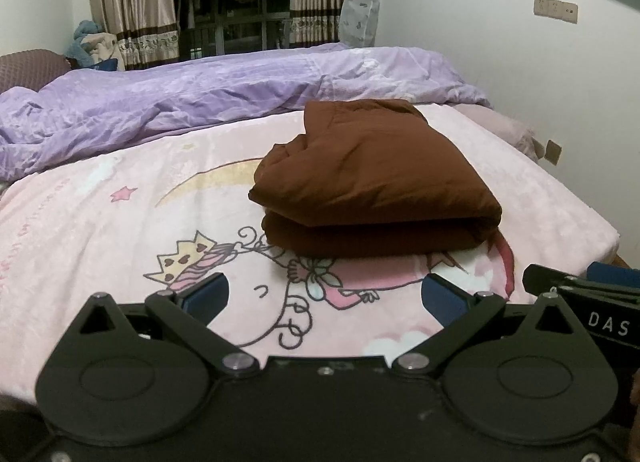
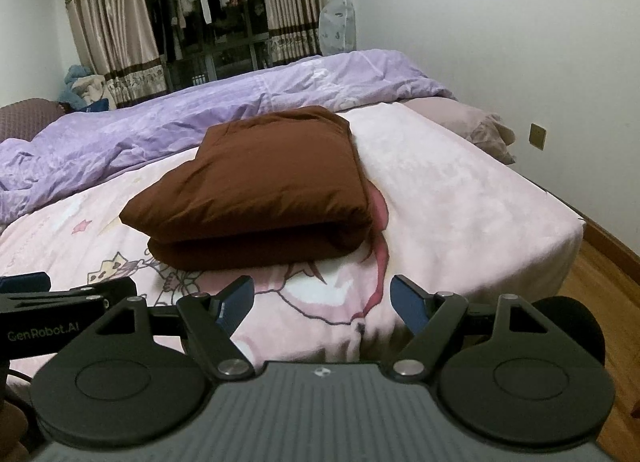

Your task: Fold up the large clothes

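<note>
A brown padded garment (image 1: 372,178) lies folded into a thick bundle on the pink cartoon blanket (image 1: 120,230). In the right wrist view the same brown garment (image 2: 256,190) rests a short way beyond the fingers. My left gripper (image 1: 324,294) hovers open over the blanket just in front of the bundle, with nothing between its blue pads (image 1: 208,294). My right gripper (image 2: 322,302) is open too, empty, near the bed's front edge on the pink blanket (image 2: 460,202). Each gripper shows at the edge of the other's view.
A crumpled purple duvet (image 1: 180,98) lies along the far side of the bed. Curtains (image 1: 132,2) and a rack of hanging clothes stand behind it. A white wall (image 2: 480,42) with sockets runs on the right, and wooden floor (image 2: 600,302) lies beside the bed's corner.
</note>
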